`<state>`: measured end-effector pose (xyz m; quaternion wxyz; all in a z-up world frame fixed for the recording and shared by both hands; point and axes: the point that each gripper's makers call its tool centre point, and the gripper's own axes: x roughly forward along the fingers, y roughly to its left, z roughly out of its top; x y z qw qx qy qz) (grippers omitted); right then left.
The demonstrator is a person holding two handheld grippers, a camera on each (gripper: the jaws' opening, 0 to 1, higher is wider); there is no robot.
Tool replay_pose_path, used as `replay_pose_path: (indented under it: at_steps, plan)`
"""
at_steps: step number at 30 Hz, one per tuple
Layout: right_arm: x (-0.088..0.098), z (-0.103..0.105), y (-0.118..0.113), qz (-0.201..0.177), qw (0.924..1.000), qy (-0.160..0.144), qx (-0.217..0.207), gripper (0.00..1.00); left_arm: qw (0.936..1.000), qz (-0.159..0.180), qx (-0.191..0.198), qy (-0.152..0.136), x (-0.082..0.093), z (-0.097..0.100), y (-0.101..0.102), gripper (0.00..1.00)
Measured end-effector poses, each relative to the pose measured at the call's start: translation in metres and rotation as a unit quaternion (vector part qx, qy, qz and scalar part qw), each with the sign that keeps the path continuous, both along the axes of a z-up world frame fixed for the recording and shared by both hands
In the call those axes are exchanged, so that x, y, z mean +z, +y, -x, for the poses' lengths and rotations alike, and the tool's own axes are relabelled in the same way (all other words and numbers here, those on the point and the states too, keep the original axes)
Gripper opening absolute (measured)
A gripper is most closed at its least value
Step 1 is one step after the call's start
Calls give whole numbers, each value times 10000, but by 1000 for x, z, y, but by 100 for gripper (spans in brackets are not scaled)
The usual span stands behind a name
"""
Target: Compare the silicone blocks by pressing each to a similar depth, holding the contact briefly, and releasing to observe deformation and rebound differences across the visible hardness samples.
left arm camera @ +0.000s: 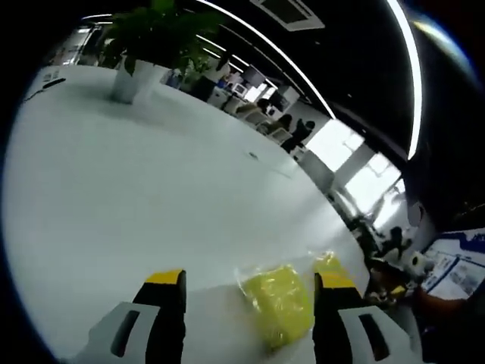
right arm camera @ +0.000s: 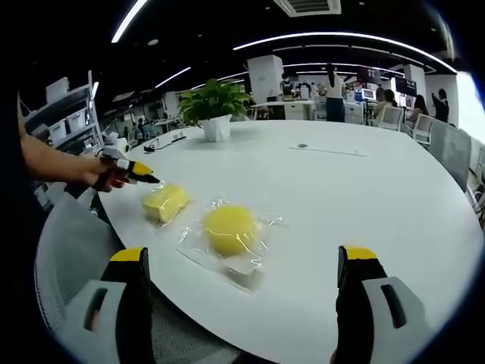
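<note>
White round table (left arm camera: 151,197) is seen in the left gripper view, where the left gripper (left arm camera: 250,292) is held spread with one wrapped yellow block (left arm camera: 279,302) at 5 o'clock beside its right jaw; its loose film could let it skid aside under pressing. Across the right gripper view, two yellow blocks are counted, a round one (right arm camera: 229,229) at 6 o'clock and a squarer one (right arm camera: 165,202) at 8 o'clock, ahead of the spread, empty right gripper (right arm camera: 246,284), so unequal depths could be caused by their differing shapes.

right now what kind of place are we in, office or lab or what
Most likely an open-plan office: a large round white table with a potted green plant on it, long strip ceiling lights, and people at desks with monitors behind.
</note>
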<state>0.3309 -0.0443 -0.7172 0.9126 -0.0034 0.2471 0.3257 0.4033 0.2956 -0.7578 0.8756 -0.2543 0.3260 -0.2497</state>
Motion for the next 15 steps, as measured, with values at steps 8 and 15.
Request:
replay_pose_path:
  at_steps: [8, 15]
  plan:
    - [-4, 2, 0, -21, 10000, 33, -43, 96, 9995, 249, 43, 162, -12, -2, -5, 49]
    - [-4, 2, -2, -28, 9999, 48, -96, 96, 9945, 906, 211, 478, -12, -1, -11, 24]
